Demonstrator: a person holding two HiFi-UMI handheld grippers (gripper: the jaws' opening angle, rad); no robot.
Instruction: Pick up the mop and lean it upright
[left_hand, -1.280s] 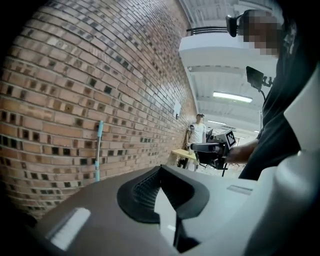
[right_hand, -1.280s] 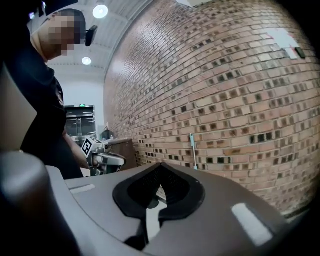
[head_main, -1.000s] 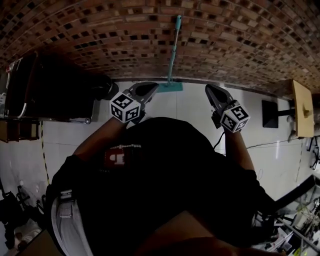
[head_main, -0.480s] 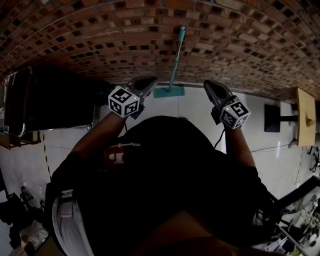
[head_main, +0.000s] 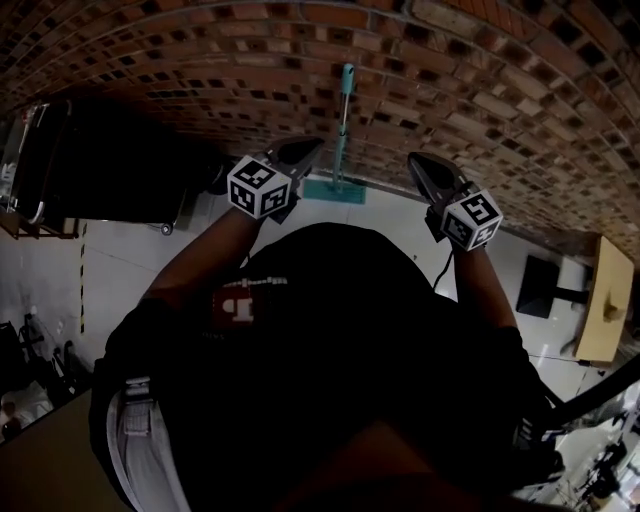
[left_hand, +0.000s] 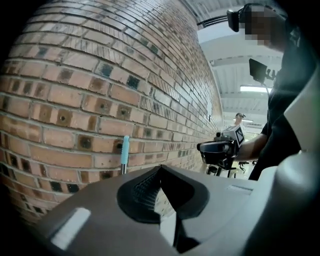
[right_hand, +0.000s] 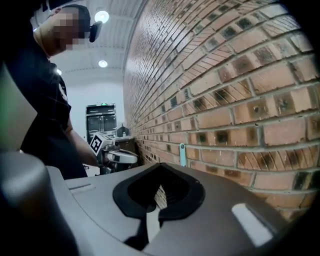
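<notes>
In front of the person's chest, the left claw (head_main: 303, 150) and right claw (head_main: 420, 167) are hovering pinched together and empty. The mop (head_main: 341, 130) is standing beyond and between them, untouched, leaning upright against the brick wall (head_main: 480, 80).

Left claw (head_main: 312, 146) and right claw (head_main: 416, 161) held forward, closed.

Brick wall (head_main: 200, 60); black cart (head_main: 110, 165) left; tiled floor (head_main: 110, 280).
</notes>
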